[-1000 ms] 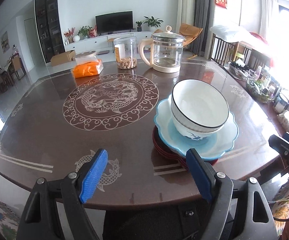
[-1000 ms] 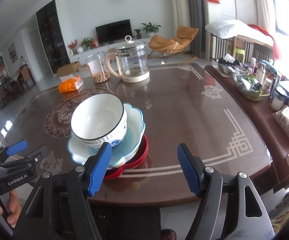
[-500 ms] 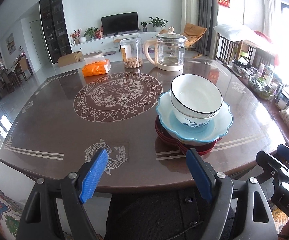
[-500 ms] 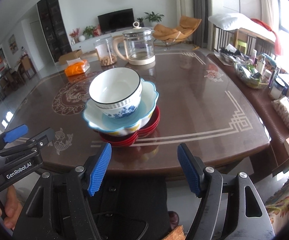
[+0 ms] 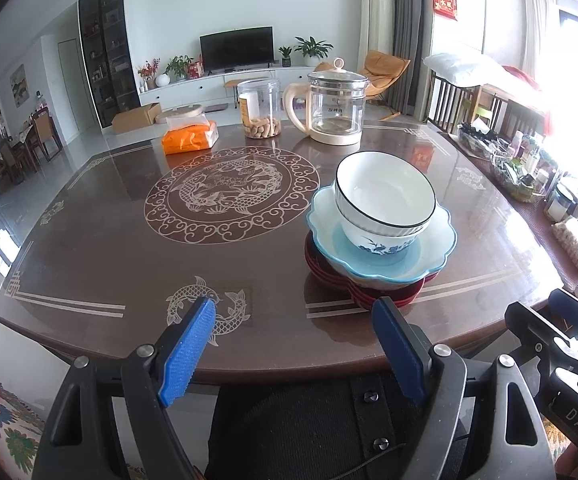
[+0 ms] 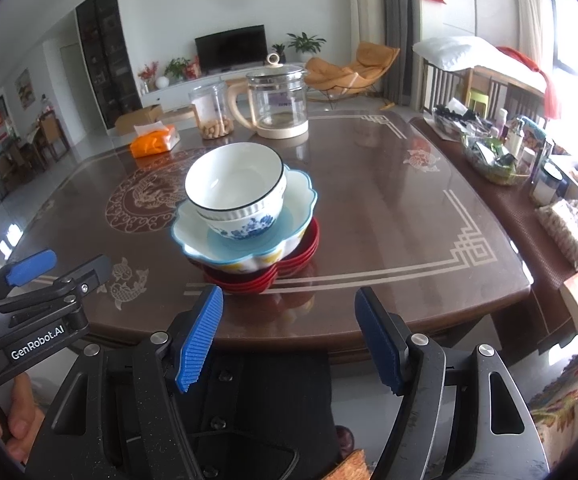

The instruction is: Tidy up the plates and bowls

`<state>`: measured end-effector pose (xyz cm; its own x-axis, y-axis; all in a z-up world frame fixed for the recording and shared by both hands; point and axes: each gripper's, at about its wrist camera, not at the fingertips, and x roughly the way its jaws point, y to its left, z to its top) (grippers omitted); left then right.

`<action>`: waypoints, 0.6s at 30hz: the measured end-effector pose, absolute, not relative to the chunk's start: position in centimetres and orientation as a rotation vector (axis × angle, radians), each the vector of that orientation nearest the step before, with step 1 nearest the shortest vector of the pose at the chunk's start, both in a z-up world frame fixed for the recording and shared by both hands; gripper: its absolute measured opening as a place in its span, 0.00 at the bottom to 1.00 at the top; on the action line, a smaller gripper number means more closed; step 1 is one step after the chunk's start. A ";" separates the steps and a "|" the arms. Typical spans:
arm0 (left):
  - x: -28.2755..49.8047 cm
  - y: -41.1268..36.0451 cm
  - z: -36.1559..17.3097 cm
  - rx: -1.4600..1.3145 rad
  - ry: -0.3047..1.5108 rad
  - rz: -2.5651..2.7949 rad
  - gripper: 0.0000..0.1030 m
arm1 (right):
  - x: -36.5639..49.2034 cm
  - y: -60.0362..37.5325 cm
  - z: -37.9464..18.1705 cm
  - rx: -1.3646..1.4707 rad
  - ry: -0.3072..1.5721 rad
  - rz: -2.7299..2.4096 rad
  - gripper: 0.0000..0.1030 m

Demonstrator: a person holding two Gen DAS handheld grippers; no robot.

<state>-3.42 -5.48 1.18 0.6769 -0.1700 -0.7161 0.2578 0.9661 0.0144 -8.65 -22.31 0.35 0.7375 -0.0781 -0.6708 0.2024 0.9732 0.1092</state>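
A white bowl with a dark rim (image 5: 385,196) (image 6: 235,184) sits nested in a scalloped light-blue dish (image 5: 429,256) (image 6: 301,200), which rests on a stack of red plates (image 5: 393,300) (image 6: 305,248) near the table's front edge. My left gripper (image 5: 293,316) is open and empty, held off the table's near edge, left of the stack. My right gripper (image 6: 289,308) is open and empty, also off the near edge, just in front of the stack. Each gripper shows at the side of the other's view.
The brown table (image 5: 89,248) carries a glass kettle (image 5: 335,108), a jar of nuts (image 5: 259,108) and an orange tissue pack (image 5: 189,136) at its far side. A sideboard with a cluttered tray (image 6: 489,152) stands to the right.
Both grippers have pulled back from the stack toward the table's near edge and beyond it. The stack has not moved. Both stay open.
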 end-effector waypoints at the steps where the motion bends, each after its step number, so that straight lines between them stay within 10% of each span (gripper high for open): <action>1: -3.4 -5.4 1.1 0.116 0.795 -0.241 0.79 | -8.6 -22.3 0.3 0.180 0.728 -0.154 0.70; 6: -3.2 -5.5 0.8 0.112 0.814 -0.243 0.97 | -8.6 -22.2 0.1 0.179 0.730 -0.152 0.70; 18: -3.7 -6.0 1.5 0.156 0.765 -0.238 0.98 | -8.5 -22.0 -0.2 0.182 0.733 -0.149 0.70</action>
<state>-3.68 -5.99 1.50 0.6968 -0.1560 -0.7001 0.2691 0.9616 0.0536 -8.49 -22.04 -0.15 0.7336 -0.0709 -0.6759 0.1980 0.9737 0.1128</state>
